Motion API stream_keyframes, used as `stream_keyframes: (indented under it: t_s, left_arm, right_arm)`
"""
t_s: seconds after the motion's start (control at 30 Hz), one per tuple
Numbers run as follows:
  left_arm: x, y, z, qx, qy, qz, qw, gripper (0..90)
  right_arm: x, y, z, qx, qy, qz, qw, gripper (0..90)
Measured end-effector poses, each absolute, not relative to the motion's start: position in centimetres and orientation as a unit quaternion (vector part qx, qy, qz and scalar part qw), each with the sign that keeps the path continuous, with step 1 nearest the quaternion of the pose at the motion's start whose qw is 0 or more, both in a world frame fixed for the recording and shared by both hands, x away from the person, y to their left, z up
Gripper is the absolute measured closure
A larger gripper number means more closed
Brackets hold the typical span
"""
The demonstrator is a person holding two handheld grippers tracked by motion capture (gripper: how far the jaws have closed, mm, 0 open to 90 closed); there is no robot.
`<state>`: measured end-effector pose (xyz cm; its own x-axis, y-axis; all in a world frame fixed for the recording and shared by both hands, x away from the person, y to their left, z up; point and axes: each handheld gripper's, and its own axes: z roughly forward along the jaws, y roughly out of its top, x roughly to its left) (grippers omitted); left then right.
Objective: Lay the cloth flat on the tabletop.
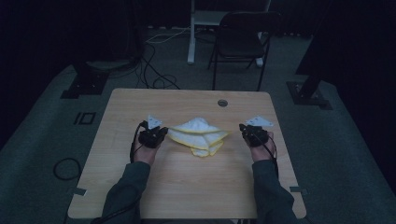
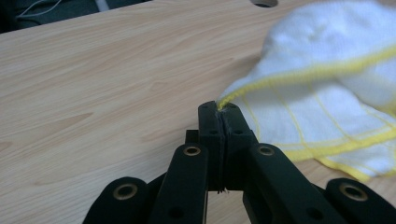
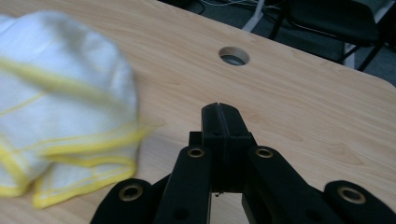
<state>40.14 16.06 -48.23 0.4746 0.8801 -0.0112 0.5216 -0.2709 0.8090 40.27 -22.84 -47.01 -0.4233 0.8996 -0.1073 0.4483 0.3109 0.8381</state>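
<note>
left gripper [image 1: 158, 132]: centre left of the high view, jaws pinched on the cloth's yellow-edged corner
right gripper [image 1: 251, 131]: centre right, jaws pressed together on nothing, apart from the cloth
cloth [image 1: 198, 135]: white with yellow lines, bunched mid-frame between both grippers
table [image 1: 187, 186]: light wood, round hole [image 1: 222, 102] toward the upper edge

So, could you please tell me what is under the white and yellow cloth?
The cloth lies bunched on the wooden table, with its own folded layers beneath the top one. Anything under the heap is covered and cannot be seen.
</note>
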Motion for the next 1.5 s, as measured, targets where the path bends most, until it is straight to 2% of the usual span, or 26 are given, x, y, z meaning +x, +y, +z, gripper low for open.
stream_keyframes:
  t_s: [0.27,0.4,0.53,0.73,0.8,0.9,0.97,1.2,1.33,1.5]
  left_arm:
    - [40.5,16.3,-48.6,0.762,0.467,0.222,0.390,89.5]
    - [40.7,16.5,-48.8,0.760,0.470,0.222,0.390,89.5]
    - [40.9,16.5,-48.8,0.758,0.473,0.223,0.390,89.5]
    - [41.9,16.6,-48.3,0.750,0.479,0.225,0.396,89.4]
    - [42.3,16.7,-48.0,0.747,0.481,0.227,0.399,89.5]
    - [43.1,16.6,-47.6,0.745,0.483,0.232,0.398,89.5]
    - [43.9,16.4,-47.3,0.745,0.483,0.236,0.396,89.5]
    - [45.0,15.5,-47.6,0.740,0.488,0.238,0.397,88.2]
    - [44.8,15.2,-48.1,0.746,0.485,0.235,0.391,76.2]
    - [44.3,15.4,-47.8,0.746,0.481,0.240,0.393,67.2]
  right_arm:
    - [40.3,-22.3,-48.0,0.441,0.763,0.397,0.256,90.0]
    - [39.6,-21.0,-49.1,0.421,0.776,0.416,0.220,74.4]
    - [39.5,-19.6,-50.5,0.401,0.790,0.421,0.193,63.6]
    - [40.1,-17.7,-52.0,0.374,0.813,0.414,0.165,56.4]
    - [40.3,-17.2,-52.1,0.371,0.817,0.408,0.167,60.7]
    - [40.6,-16.8,-51.8,0.361,0.824,0.403,0.167,82.6]
    - [40.8,-16.6,-51.6,0.358,0.828,0.395,0.176,89.0]
    - [42.0,-17.1,-50.8,0.378,0.819,0.390,0.186,90.0]
    - [42.7,-17.5,-50.7,0.390,0.818,0.377,0.191,90.0]
    - [43.4,-17.9,-50.7,0.402,0.815,0.371,0.191,90.0]
